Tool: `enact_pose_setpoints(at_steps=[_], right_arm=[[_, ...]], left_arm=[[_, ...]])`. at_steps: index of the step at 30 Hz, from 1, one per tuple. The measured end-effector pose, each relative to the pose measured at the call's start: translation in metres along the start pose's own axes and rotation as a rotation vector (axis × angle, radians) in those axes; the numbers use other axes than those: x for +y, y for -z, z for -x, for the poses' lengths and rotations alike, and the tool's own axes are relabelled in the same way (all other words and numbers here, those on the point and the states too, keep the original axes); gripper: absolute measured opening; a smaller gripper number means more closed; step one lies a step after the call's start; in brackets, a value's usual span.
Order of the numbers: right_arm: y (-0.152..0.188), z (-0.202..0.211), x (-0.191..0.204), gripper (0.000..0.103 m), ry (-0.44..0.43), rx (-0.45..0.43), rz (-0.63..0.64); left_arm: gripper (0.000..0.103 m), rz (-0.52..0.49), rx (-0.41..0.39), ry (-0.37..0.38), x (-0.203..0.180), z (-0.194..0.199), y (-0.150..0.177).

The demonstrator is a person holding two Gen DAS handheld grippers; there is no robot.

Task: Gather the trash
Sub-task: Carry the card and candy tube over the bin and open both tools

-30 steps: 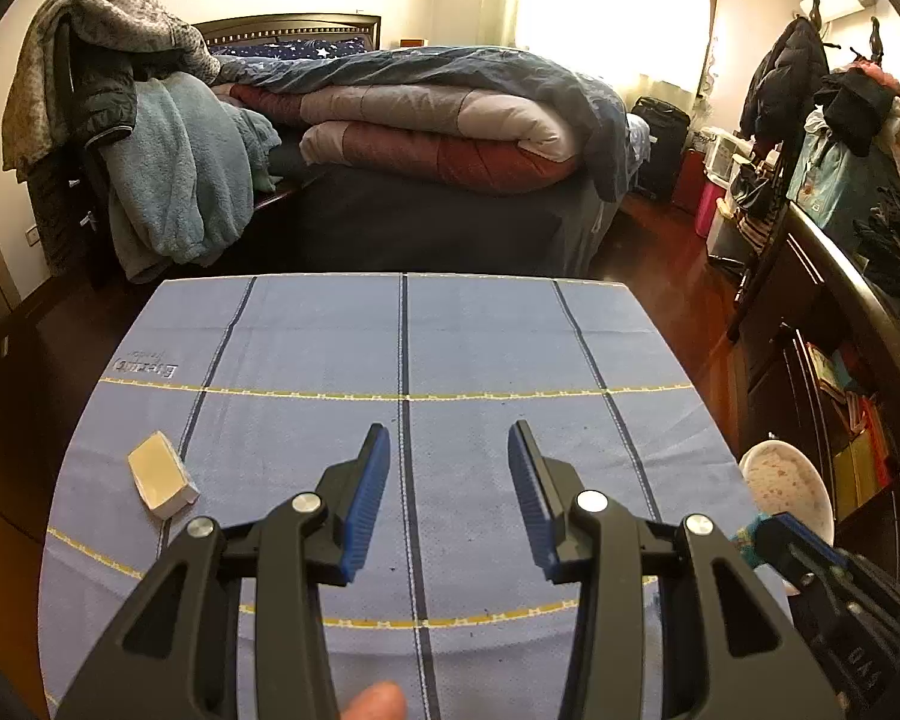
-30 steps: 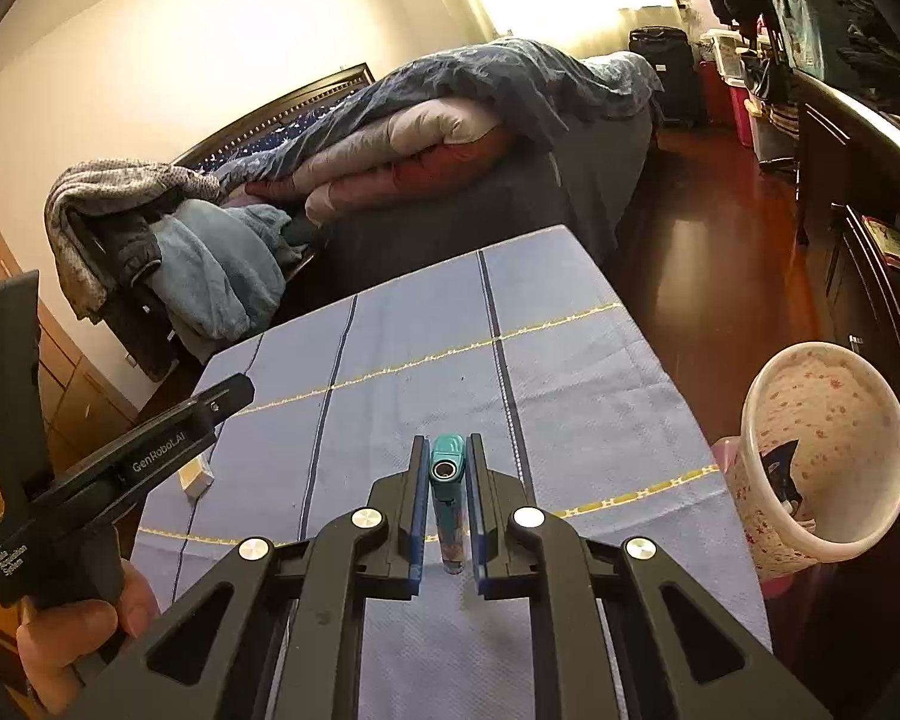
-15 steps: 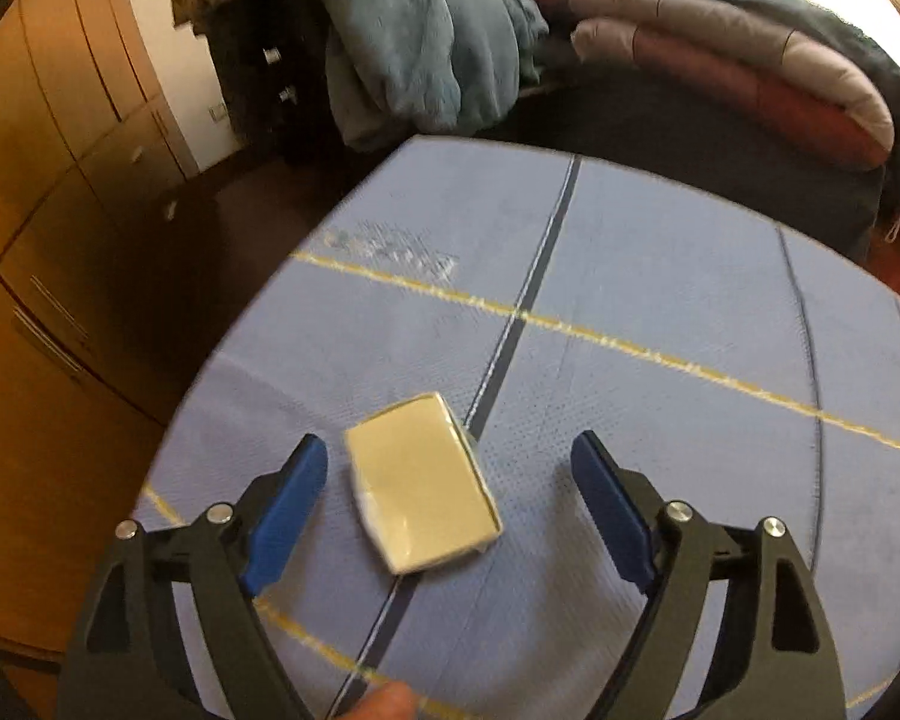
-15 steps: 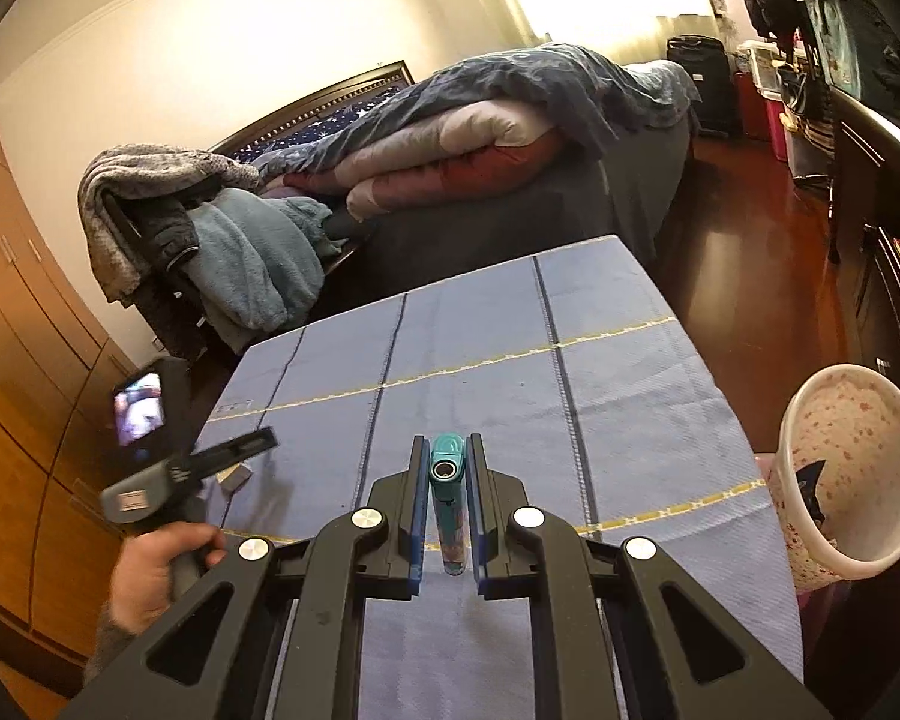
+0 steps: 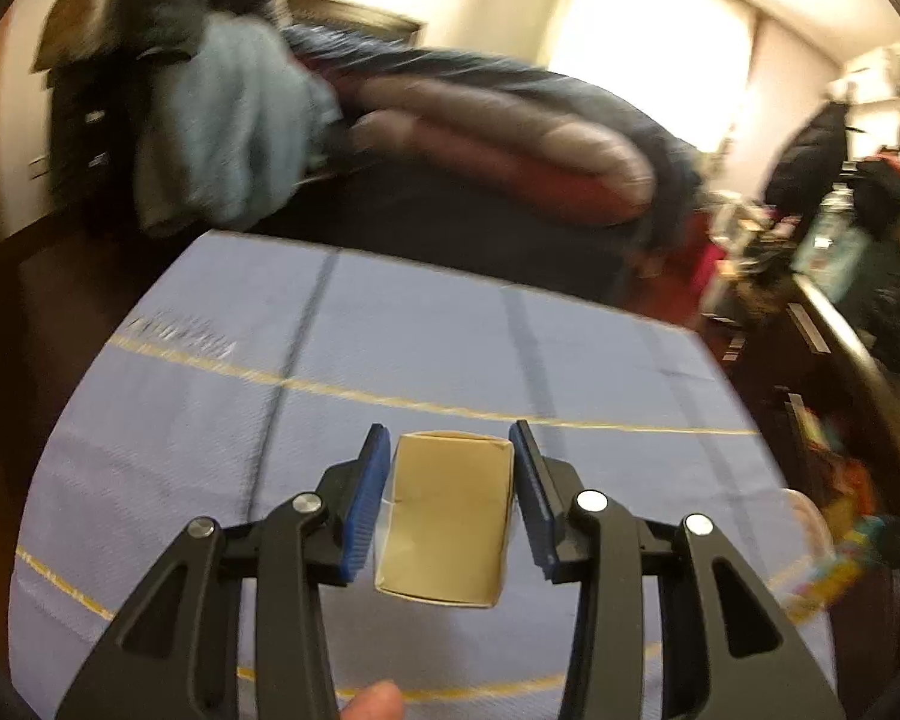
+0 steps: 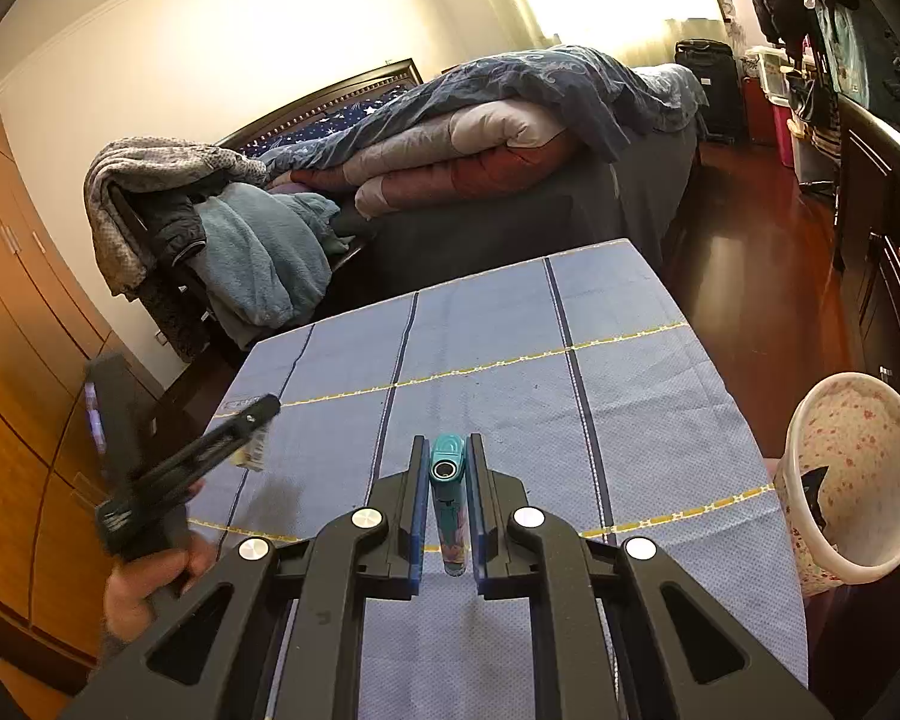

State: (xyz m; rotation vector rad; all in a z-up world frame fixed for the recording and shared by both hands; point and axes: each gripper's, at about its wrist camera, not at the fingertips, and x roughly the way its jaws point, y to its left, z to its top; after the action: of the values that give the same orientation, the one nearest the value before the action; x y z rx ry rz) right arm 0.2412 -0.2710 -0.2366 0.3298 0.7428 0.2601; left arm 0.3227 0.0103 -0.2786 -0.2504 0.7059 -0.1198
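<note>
1. Nearest to me, left gripper (image 5: 448,495): its blue-padded jaws are closing around the small tan cardboard box (image 5: 447,519). The box sits squarely between the pads; the right pad looks to touch its edge near the tip, while a thin gap shows on the left, so I do not call it a firm grip yet.
2. To do this well, I would finish the squeeze evenly on the box's two long sides, then lift straight up before swinging anywhere. The card looks thin, and I judge that too hard a pinch would crumple it and let it slip.
3. The box is flat, rectangular and open on top, with a pale golden inside and a slightly bent near lip. It lies on the blue cloth-covered table (image 5: 438,354), towards its near left part.
4. Right gripper (image 6: 446,507): clamped fully on a slim teal lighter-like tube (image 6: 448,501), held lengthwise between the pads with its round end pointing forward, above the table's middle.
5. Farther right, off the table's edge, stands the white speckled bin (image 6: 858,462), mouth tilted towards me, with a dark scrap inside. I take it as the drop point for both pieces.
6. Beyond: a bed with piled quilts (image 6: 480,132). The left view is blurred.
</note>
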Motion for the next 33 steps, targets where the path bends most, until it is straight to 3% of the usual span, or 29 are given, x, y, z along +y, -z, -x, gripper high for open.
enact_pose_setpoints(at_steps=[5,12,21,33], right_arm=[[0.001,0.005,-0.002,0.012,0.001,-0.006,-0.003],[0.002,0.028,-0.031,0.012,0.044,-0.041,-0.051],[0.001,0.066,-0.094,0.012,0.154,-0.110,-0.144],[-0.004,0.106,-0.182,0.012,0.330,-0.190,-0.250]], left_arm=[[0.042,-0.070,-0.008,0.062,-0.039,0.017,0.002],[0.042,-0.213,0.006,0.172,-0.123,0.028,0.012],[0.042,-0.370,0.049,0.302,-0.234,0.016,0.034],[0.042,-0.530,0.092,0.414,-0.344,-0.013,0.053]])
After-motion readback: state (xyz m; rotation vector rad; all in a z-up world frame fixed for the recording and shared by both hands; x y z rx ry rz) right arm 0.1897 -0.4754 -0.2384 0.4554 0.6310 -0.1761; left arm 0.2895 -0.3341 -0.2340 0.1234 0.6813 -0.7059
